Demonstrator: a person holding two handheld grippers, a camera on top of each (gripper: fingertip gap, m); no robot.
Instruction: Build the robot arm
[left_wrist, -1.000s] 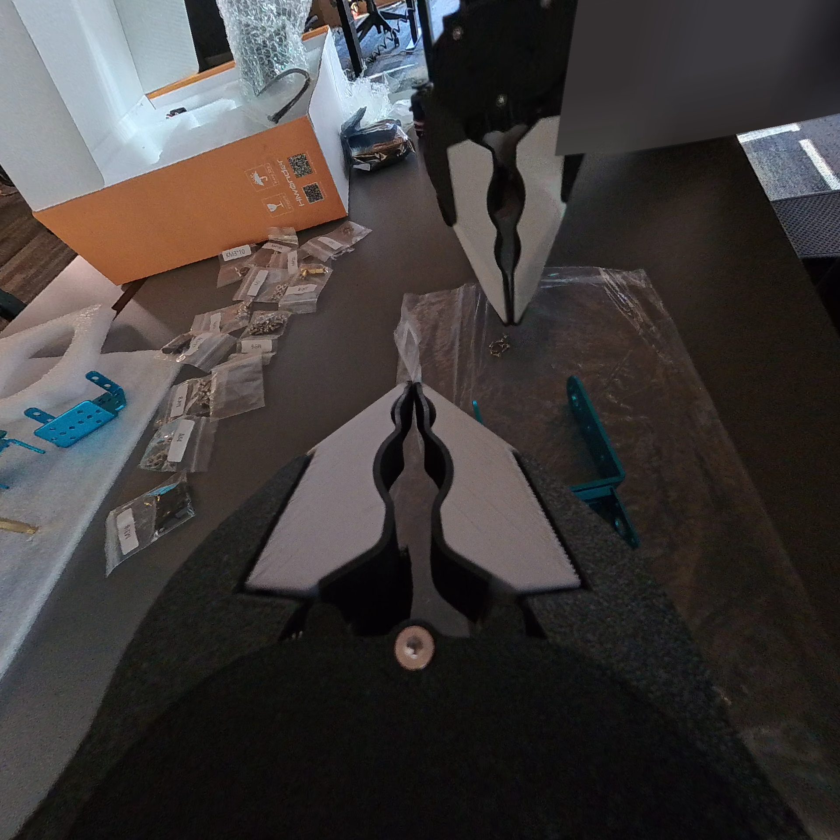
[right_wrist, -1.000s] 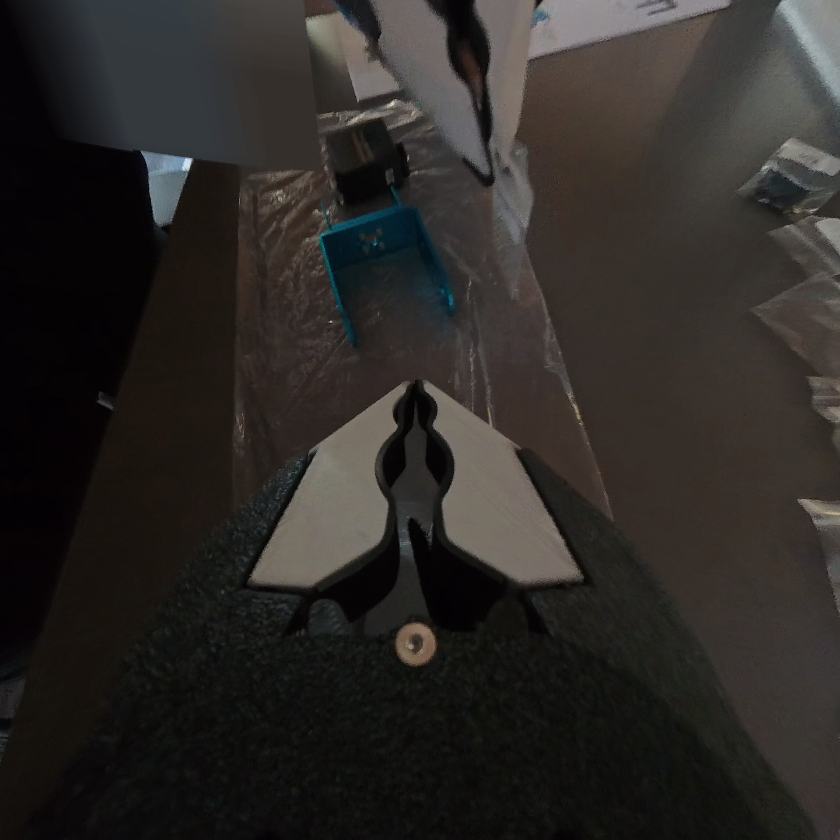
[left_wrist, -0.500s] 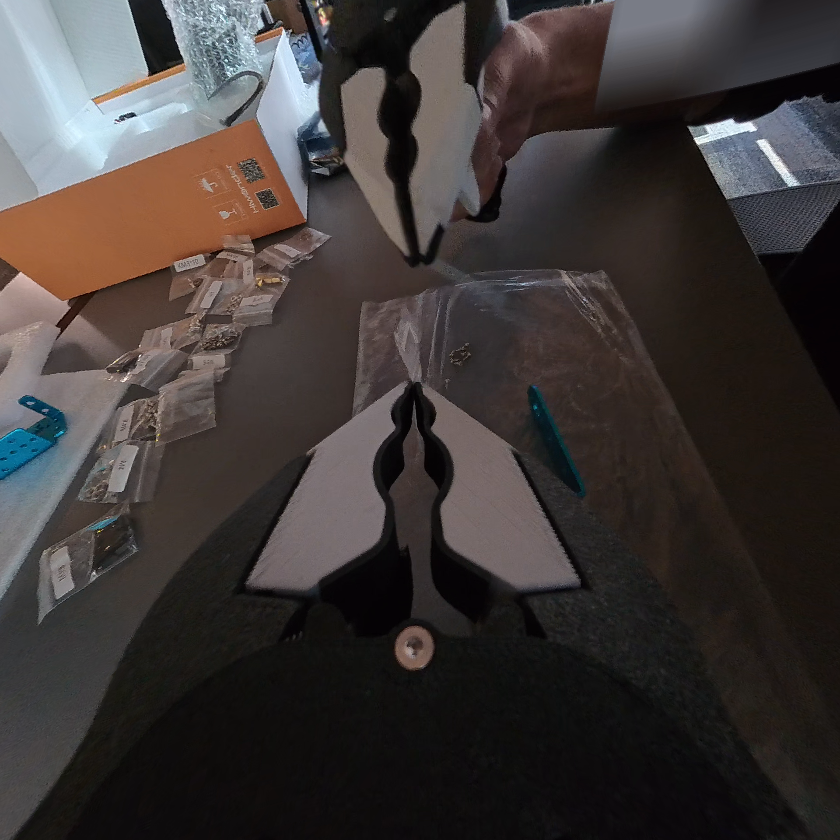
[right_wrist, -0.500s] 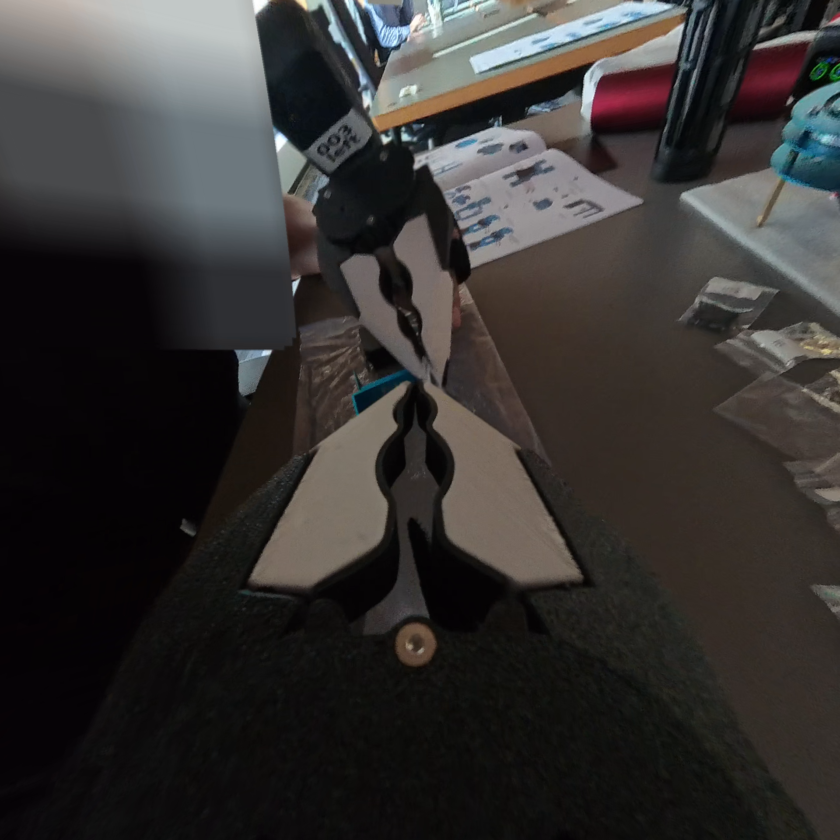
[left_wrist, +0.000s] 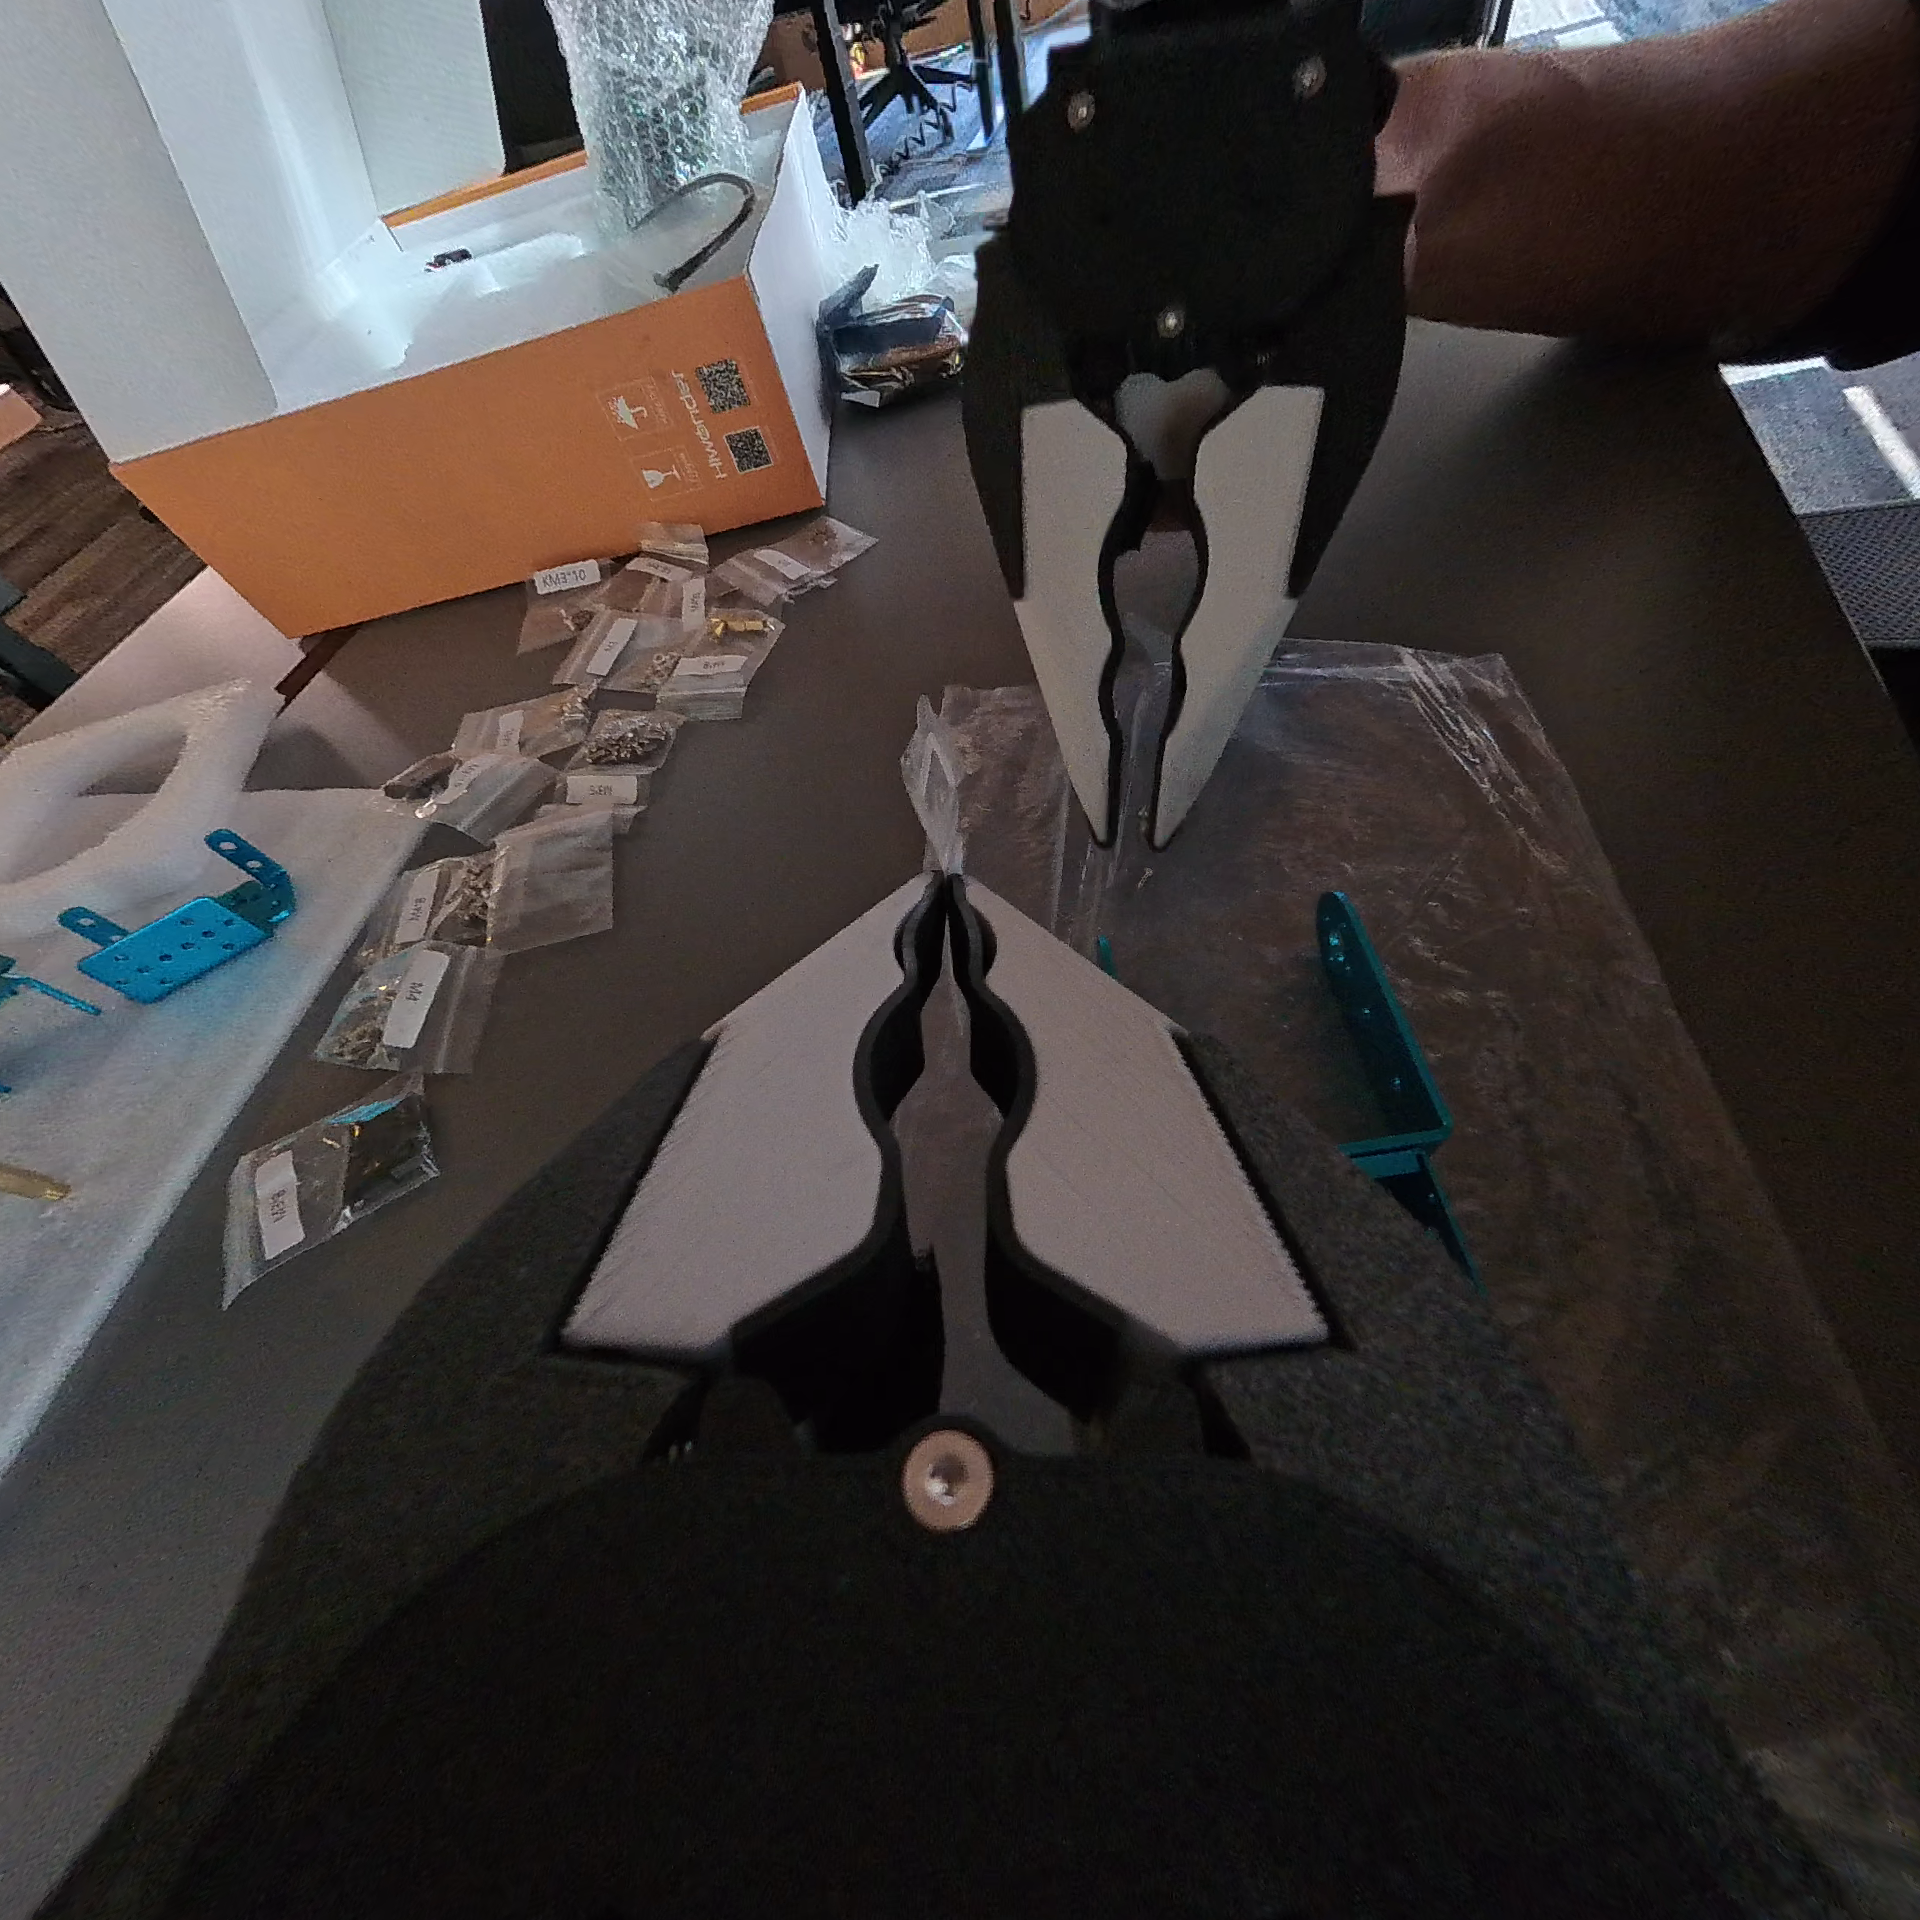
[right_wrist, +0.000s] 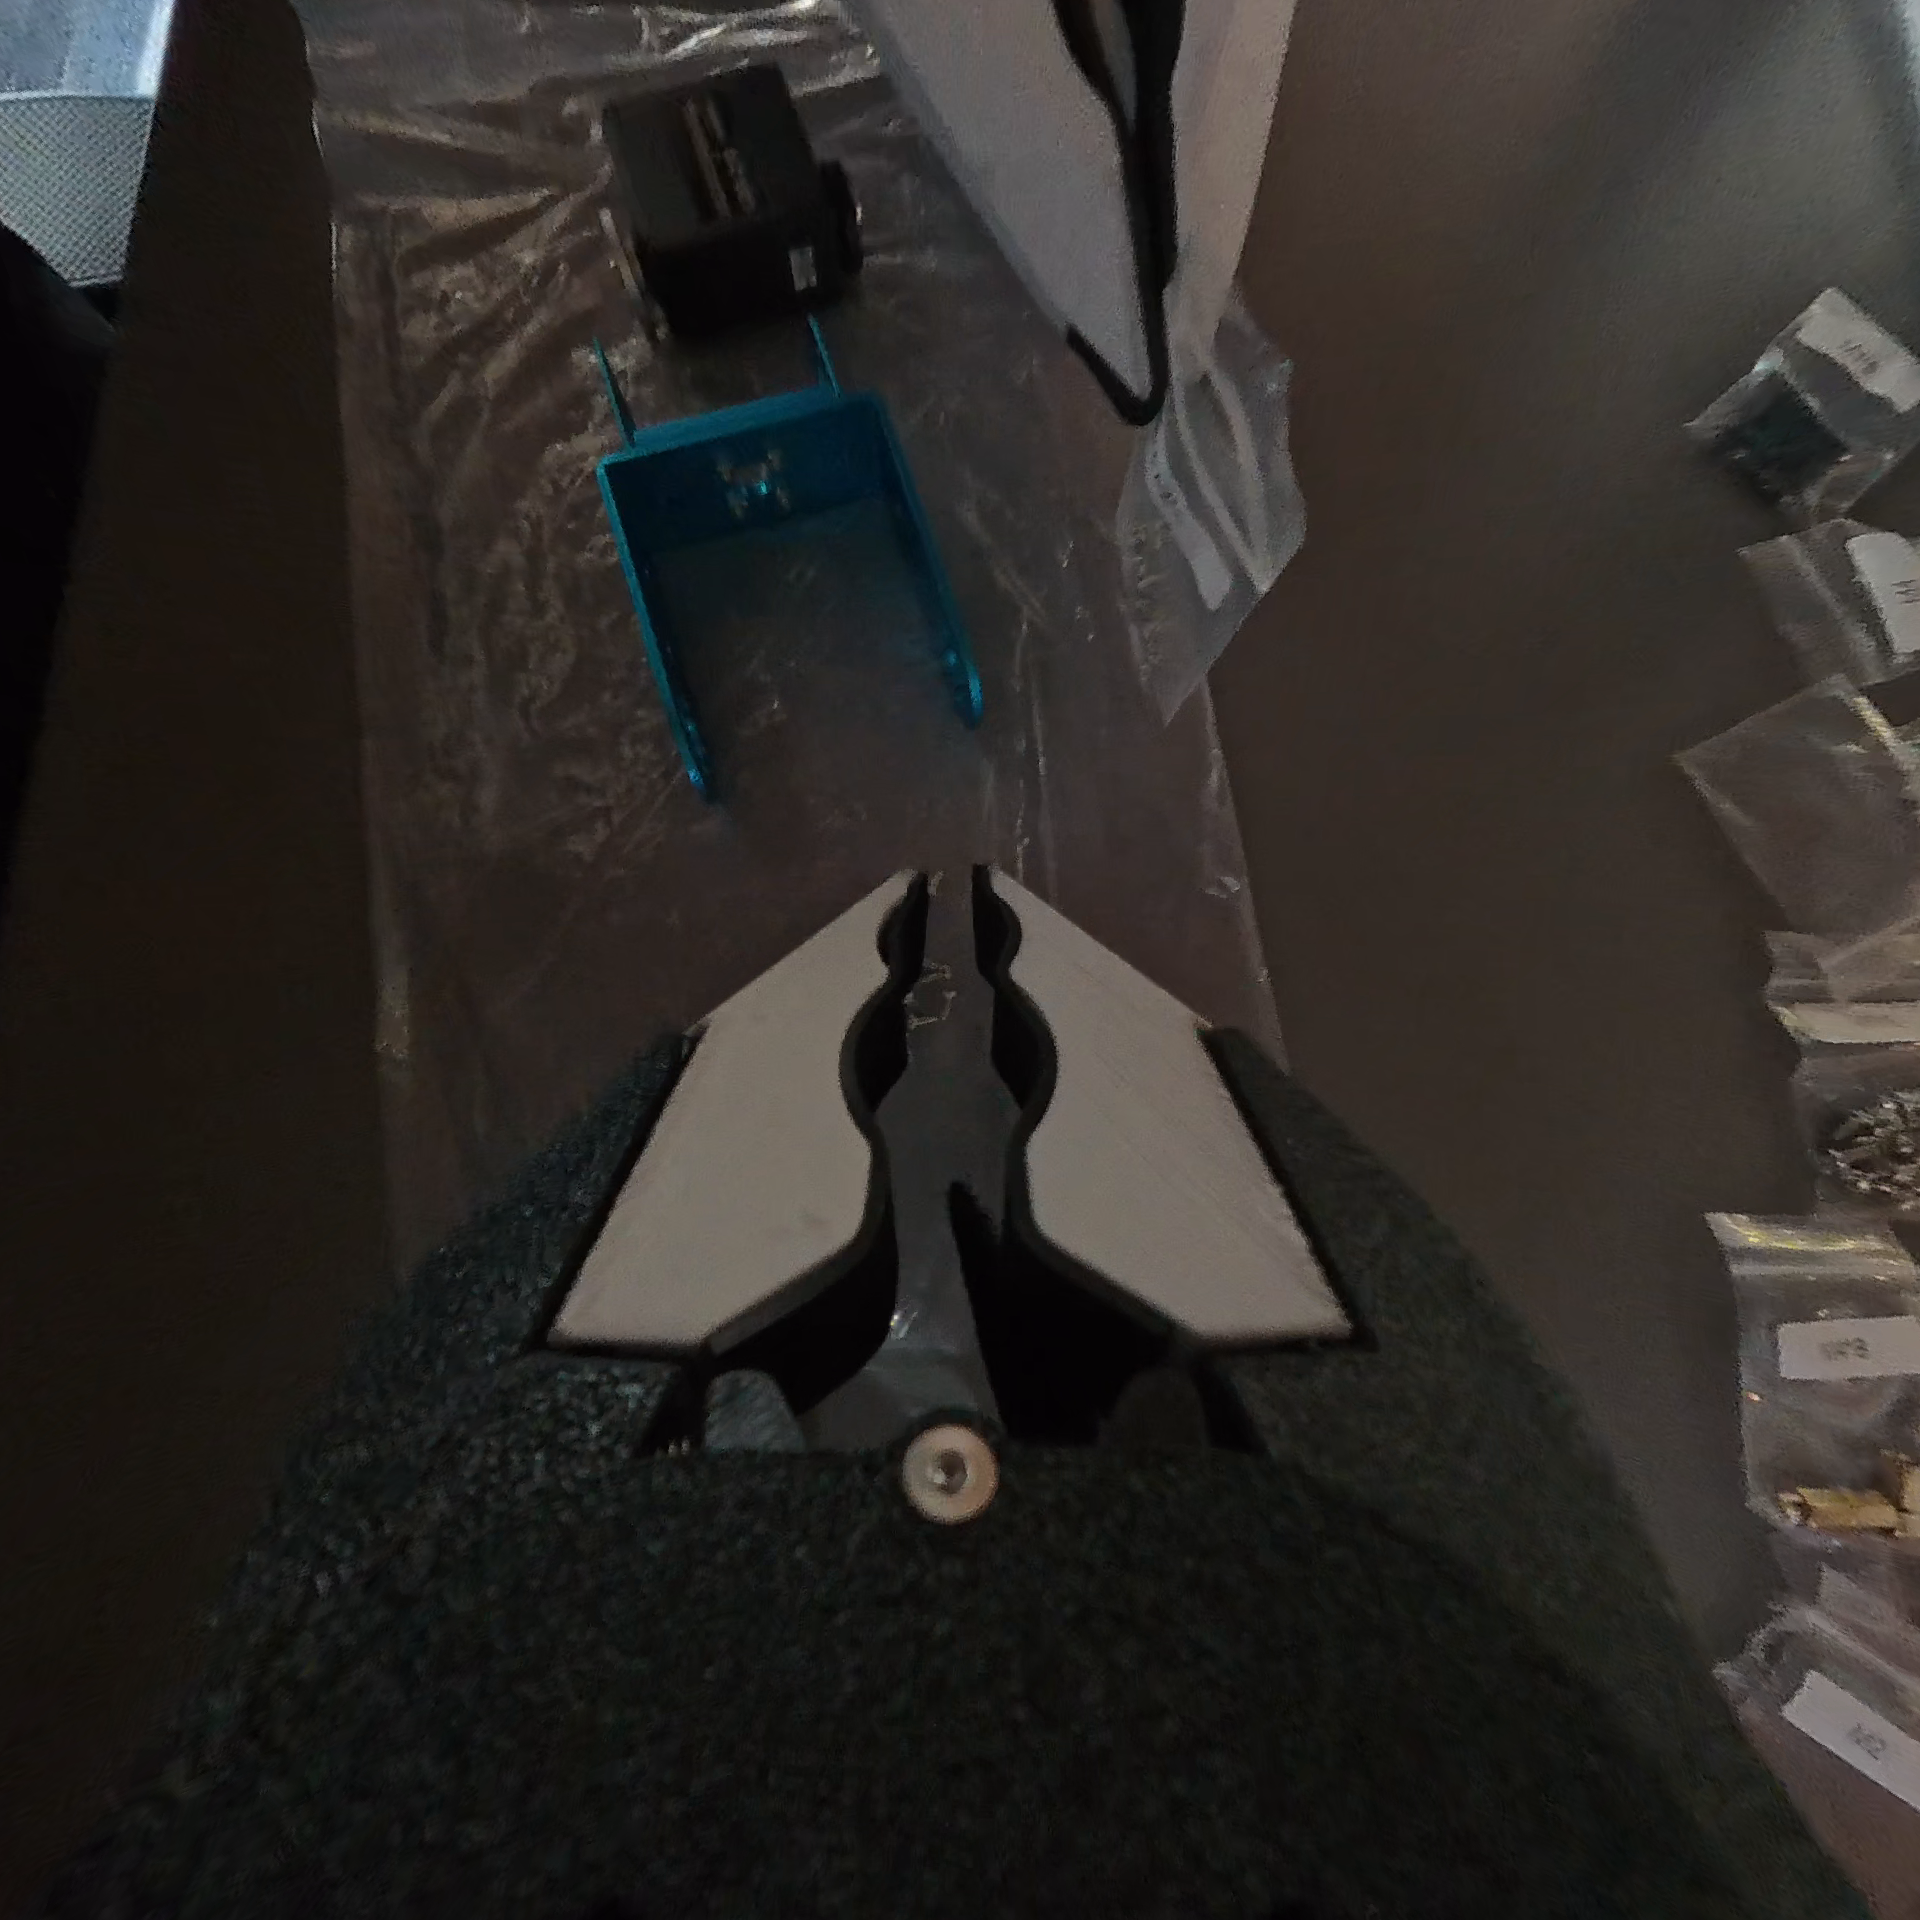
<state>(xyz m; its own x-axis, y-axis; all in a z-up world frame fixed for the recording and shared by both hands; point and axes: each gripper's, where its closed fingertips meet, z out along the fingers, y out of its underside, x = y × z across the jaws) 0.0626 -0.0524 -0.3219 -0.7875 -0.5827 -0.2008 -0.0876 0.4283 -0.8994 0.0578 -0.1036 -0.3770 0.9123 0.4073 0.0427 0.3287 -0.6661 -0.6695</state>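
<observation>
My left gripper (left_wrist: 948, 883) is shut on the top edge of a small clear zip bag (left_wrist: 935, 769). In the right wrist view the bag (right_wrist: 1205, 540) hangs below the left gripper (right_wrist: 1138, 405). My right gripper (right_wrist: 948, 878) has its jaws a little apart and holds nothing. In the left wrist view it (left_wrist: 1127, 836) points down, just above a clear plastic sheet (left_wrist: 1455, 831). A few tiny screws (right_wrist: 928, 1000) lie on the sheet (right_wrist: 468, 520) between its fingers. A blue U-shaped bracket (right_wrist: 790, 582) and a black servo block (right_wrist: 727, 197) lie farther along the sheet.
An open orange and white box (left_wrist: 468, 488) stands at the back left. Several small bags of screws (left_wrist: 582, 748) are spread on the dark table, and they also show in the right wrist view (right_wrist: 1849, 1039). White foam (left_wrist: 104, 810) at the left carries a blue bracket (left_wrist: 177, 945). A person's hand (left_wrist: 1610, 177) holds the right gripper. Tip to tip, the grippers are about 8 centimetres apart. About 12 centimetres separates my left fingertips from the black servo block (right_wrist: 727, 197).
The right gripper lifted away from the sheet, came back down onto it, and its jaws went from shut to slightly apart. The left gripper stays shut on the bag.
</observation>
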